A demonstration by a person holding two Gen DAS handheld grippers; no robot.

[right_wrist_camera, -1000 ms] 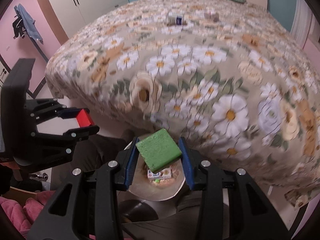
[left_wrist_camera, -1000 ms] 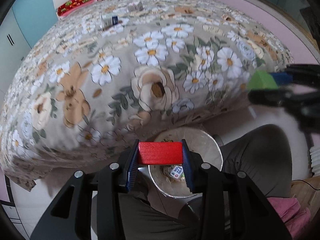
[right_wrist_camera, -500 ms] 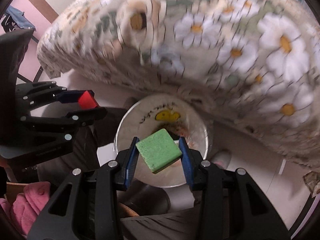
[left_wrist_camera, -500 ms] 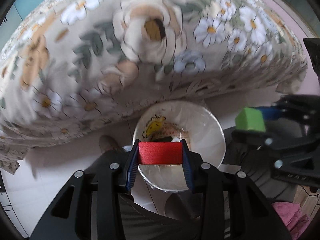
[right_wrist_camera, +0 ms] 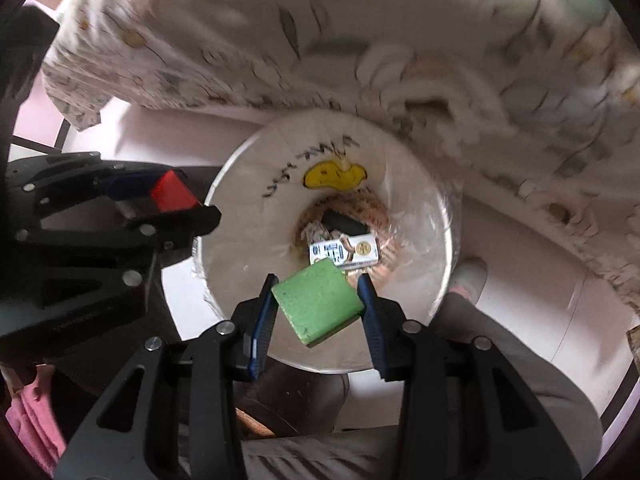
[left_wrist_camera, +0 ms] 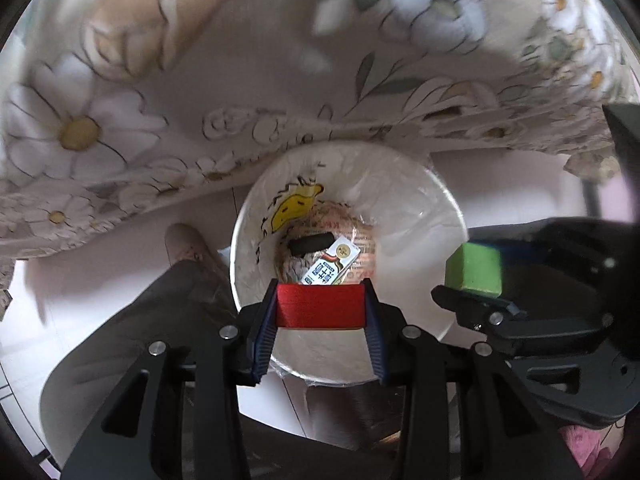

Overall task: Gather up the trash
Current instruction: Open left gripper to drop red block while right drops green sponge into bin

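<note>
1. Red and green blocks are the trash here: the red block sits clamped in the left gripper, the green block in the right gripper.
2. A second ago both cameras looked out across the floral bedspread; now the white bin fills each view, so both hands have come down over its mouth.
3. I judge the carry nearly done; what is left is letting go.
4. Left jaws are narrow, pads pressing flat on the red block's two ends, held square above the bin's near rim.
5. Right jaws are equally narrow, gripping the green block, which sits skewed, one corner tipped toward the bin.
6. Inside, at the bottom of the liner, lie a small printed carton and a dark piece.
7. The person's shoe stands just beside the bin on the pale floor.
8. Both blocks hang over the opening, so a drop should land inside.
</note>
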